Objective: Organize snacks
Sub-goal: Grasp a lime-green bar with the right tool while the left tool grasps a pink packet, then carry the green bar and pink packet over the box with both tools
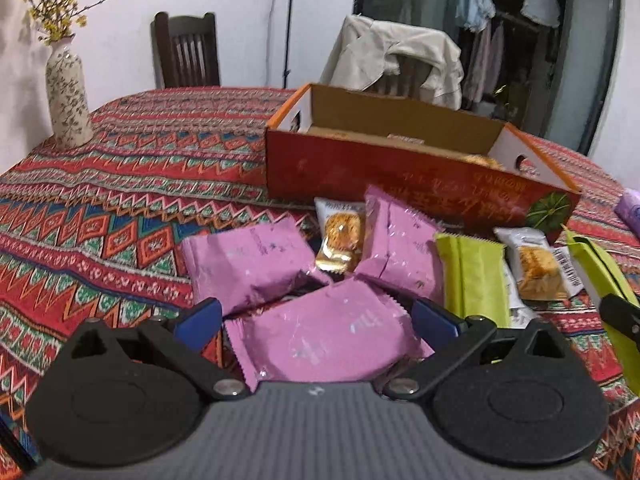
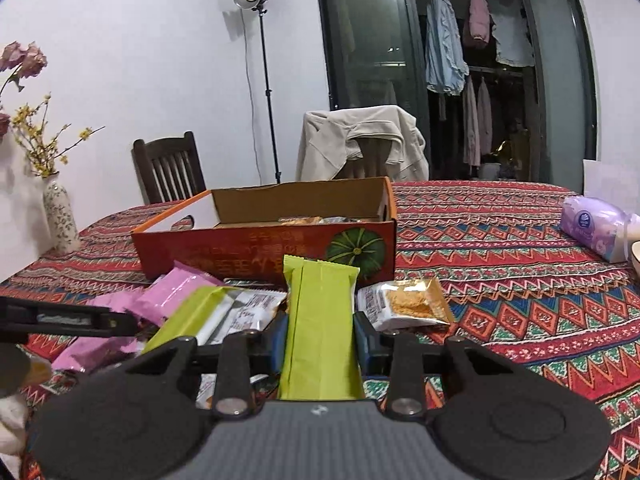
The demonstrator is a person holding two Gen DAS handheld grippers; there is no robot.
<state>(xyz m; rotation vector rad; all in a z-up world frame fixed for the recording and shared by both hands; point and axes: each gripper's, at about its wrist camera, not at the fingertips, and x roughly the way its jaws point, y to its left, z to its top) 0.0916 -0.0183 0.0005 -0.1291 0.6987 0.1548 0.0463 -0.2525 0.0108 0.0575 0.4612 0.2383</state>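
Note:
An open orange cardboard box (image 1: 400,176) stands on the patterned table, with a few snacks inside; it also shows in the right wrist view (image 2: 256,248). In front of it lie pink packets (image 1: 244,260), green packets (image 1: 470,276) and white-and-gold cookie packets (image 1: 340,236). My left gripper (image 1: 316,318) is open, its blue pads either side of a pink packet (image 1: 328,340) that lies on the table. My right gripper (image 2: 320,340) is shut on a green packet (image 2: 320,320) and holds it up in front of the box. The right gripper with its green packet shows at the right edge of the left wrist view (image 1: 612,292).
A flowered vase (image 1: 68,96) stands at the far left of the table. Two chairs (image 1: 186,52) stand behind the table, one draped with a beige jacket (image 1: 396,56). A purple tissue pack (image 2: 596,228) lies at the right. A light stand (image 2: 264,80) is by the wall.

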